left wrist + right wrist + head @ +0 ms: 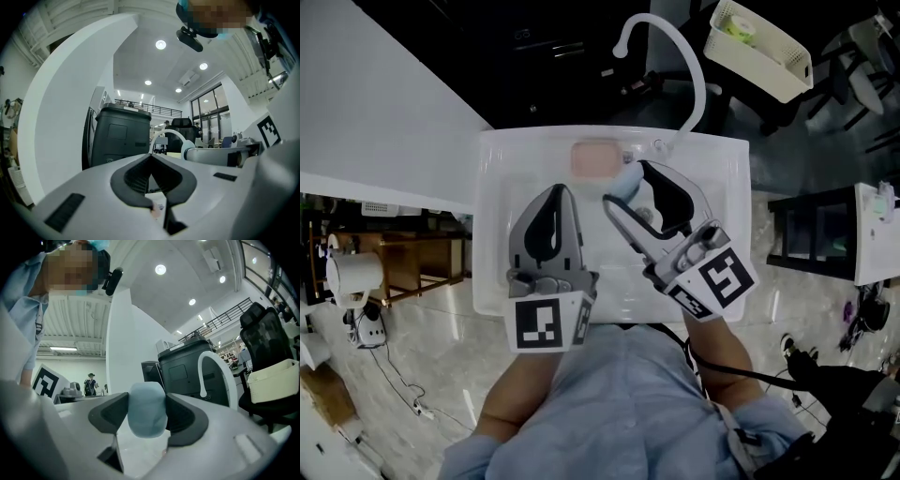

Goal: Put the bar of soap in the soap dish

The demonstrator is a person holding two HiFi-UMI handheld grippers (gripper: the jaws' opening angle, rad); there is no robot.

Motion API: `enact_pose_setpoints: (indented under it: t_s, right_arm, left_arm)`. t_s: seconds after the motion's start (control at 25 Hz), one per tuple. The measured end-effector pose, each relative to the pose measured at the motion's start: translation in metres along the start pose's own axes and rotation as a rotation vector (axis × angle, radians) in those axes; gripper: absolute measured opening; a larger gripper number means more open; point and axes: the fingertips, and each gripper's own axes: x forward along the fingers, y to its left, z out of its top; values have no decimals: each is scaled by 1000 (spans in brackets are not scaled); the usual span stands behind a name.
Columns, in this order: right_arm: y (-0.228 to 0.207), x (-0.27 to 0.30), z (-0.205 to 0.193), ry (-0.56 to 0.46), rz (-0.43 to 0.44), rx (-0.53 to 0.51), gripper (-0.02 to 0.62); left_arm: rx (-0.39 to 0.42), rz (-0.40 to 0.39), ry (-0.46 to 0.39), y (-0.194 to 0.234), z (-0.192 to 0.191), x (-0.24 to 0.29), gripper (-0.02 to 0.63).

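Two grippers on my screen, both over the white sink (490, 234). My right gripper (622, 190) has its jaws clamped on the pale-blue bar of soap (628, 176), just off the near right corner of the pink soap dish (594, 159) (touching or not, I can't tell). My left gripper (560, 190) sits nearer me than the dish, jaws pressed together, nothing between them. Behind the dish, to its right, arches the faucet (675, 47).
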Motion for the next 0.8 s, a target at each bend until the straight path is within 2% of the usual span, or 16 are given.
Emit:
enact_pose_setpoints:
  t_s: [0.52,0.8]
  right_arm:
    - [-31,46,-46,83,-29,36,245]
    - [-47,64,-75,115,-50,57,245]
  left_arm:
    - [-69,-21,68,38,-34,47,6]
    - [-101,-24,137,56,-65,66,6]
